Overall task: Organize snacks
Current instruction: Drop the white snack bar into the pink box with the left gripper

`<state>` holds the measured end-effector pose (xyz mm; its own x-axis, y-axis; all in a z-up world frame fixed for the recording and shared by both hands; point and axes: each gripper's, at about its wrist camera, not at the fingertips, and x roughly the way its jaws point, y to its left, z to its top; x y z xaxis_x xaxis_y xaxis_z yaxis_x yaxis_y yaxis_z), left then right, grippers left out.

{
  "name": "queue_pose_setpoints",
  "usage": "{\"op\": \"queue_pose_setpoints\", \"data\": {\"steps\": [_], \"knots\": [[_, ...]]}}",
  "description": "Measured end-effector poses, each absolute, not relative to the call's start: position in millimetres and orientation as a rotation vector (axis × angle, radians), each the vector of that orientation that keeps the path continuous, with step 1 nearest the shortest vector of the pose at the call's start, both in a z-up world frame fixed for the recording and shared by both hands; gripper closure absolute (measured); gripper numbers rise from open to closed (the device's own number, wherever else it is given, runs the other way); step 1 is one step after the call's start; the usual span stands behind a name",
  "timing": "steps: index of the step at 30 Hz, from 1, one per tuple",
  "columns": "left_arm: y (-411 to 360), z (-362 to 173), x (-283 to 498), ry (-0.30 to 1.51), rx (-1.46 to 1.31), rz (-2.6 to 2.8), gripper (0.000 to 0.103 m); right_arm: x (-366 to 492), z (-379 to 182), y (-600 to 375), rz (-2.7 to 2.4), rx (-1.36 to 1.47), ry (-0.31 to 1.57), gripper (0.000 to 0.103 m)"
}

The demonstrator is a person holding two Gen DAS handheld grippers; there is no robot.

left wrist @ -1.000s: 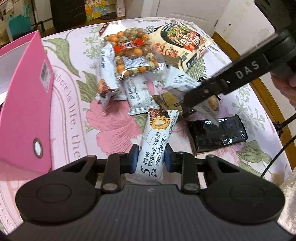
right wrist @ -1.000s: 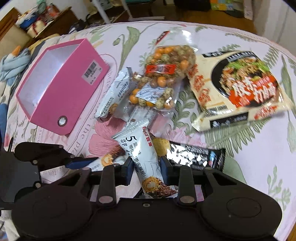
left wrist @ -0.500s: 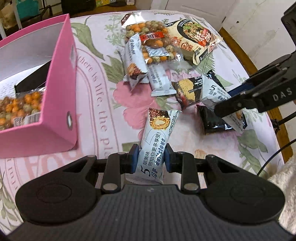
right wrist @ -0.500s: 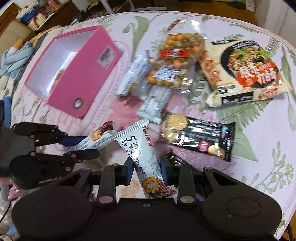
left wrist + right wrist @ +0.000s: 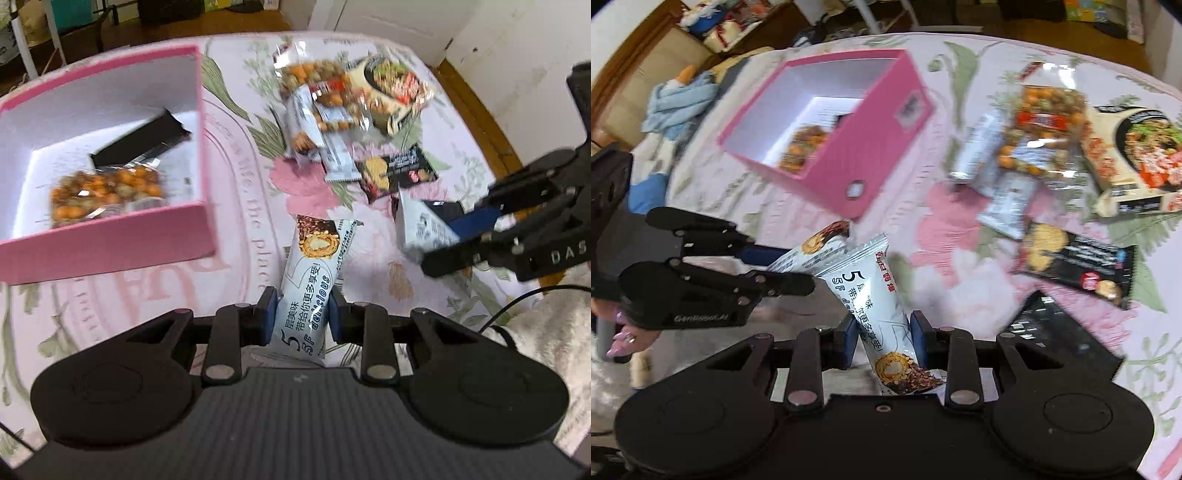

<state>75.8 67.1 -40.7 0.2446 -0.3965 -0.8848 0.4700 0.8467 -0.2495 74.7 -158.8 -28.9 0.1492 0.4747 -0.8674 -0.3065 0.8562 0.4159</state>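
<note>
My left gripper is shut on a pale-blue snack bar that sticks forward above the table. My right gripper is shut on a second bar of the same kind. In the left wrist view the right gripper shows at the right with its bar. The left gripper reaches in from the left of the right wrist view, its bar pinched in it. The open pink box stands ahead to the left, a nut bag and a dark packet inside it.
On the floral tablecloth beyond lie a nut bag, a noodle pack, two pale bars, a black cookie pack and a black packet. Wooden floor and clutter lie past the table's far edge. Fingers show at left.
Both grippers have risen and swung left with their bars. The pink box has come into fuller view, its inside now showing, and the snack pile has drifted to the right and farther away.
</note>
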Motion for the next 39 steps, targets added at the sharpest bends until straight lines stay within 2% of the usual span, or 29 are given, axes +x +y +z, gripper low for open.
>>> {"op": "queue_pose_setpoints", "data": {"steps": [7,11,17,22,29,36,39], "knots": [[130,15,84,1.094,0.052,-0.498,0.076,78,14,-114,0.647,0.12,1.255,0.067],[158,29,96,1.027,0.063,-0.39,0.075,95,31,-86,0.678,0.077,1.191,0.067],[190,12,125,0.977,0.002,-0.255,0.075,133,28,-51,0.686,0.133,1.127,0.067],[210,-12,165,1.029,-0.071,-0.221,0.075,170,7,-19,0.688,0.111,1.093,0.067],[219,-45,210,0.988,-0.087,-0.167,0.075,221,-30,15,0.612,0.07,1.098,0.068],[209,-79,239,1.051,-0.076,-0.189,0.077,252,-66,42,0.547,-0.104,1.098,0.068],[205,-84,244,1.022,-0.071,-0.156,0.077,253,-71,53,0.554,-0.243,1.048,0.068]]}}
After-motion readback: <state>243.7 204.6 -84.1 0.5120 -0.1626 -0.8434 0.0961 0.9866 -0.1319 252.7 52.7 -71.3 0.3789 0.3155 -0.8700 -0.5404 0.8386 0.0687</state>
